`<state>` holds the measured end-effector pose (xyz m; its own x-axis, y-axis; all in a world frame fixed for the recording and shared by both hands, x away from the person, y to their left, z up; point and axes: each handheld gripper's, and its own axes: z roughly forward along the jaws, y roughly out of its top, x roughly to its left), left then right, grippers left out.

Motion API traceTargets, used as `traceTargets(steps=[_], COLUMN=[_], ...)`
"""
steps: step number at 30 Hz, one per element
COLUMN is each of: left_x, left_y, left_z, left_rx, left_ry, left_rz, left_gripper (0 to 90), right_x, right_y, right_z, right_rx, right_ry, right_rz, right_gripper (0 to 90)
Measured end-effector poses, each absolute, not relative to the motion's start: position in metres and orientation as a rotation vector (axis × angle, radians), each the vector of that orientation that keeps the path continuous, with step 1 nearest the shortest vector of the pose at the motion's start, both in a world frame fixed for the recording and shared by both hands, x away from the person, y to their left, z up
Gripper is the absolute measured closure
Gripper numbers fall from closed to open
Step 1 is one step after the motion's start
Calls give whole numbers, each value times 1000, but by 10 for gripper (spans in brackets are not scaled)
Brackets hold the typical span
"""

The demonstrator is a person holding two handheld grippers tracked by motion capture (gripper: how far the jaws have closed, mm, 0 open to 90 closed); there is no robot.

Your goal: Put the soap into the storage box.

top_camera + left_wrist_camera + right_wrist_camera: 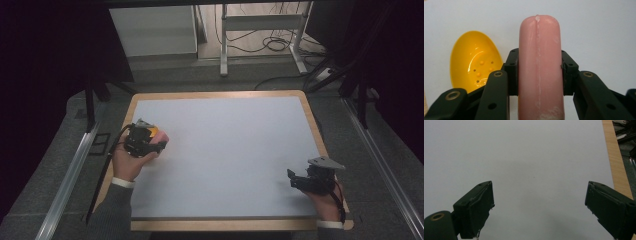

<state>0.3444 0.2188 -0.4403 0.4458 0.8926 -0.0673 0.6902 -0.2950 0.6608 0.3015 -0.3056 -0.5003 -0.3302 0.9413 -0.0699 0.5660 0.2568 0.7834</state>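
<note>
The table [220,150] is big and flat, with a white mat on top and a wood rim round it, so there is lots of room to work. The person sits at the near side, one hand by each side of the table, so the two tools stay well apart and do not bump. The right gripper [301,181] rests low near the right corner, over bare mat. Its jaws stand wide apart with nothing between them, as the right gripper view shows, so it looks like it is just waiting for its turn. The left gripper [156,144] is at the left side of the table, and it is the busy one. Its jaws are squeezed onto a pink sausage [540,67] (a toy one, I think, since it is so smooth and has a seam down the middle). The black pads press it from both sides, about halfway along, which should keep it from tipping or slipping out. The sausage sticks out past the jaws, so its round end is free to go down first. Just beside it, a bit behind, lies a small yellow bowl [475,61] on the mat, open side up. My guess is the sausage is held there because it is meant to go in the bowl.
</note>
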Motion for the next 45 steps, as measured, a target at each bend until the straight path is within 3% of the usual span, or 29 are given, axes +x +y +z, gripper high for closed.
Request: traceTargets(steps=[45], left_x=[373], left_y=[253], left_z=[-450], left_rx=[2038], left_ry=[1439], left_rz=[441], left_gripper=[603], right_x=[302], right_y=[-306], right_z=[-501], right_rx=[1366], right_ry=[1994], right_rz=[895], right_gripper=[82])
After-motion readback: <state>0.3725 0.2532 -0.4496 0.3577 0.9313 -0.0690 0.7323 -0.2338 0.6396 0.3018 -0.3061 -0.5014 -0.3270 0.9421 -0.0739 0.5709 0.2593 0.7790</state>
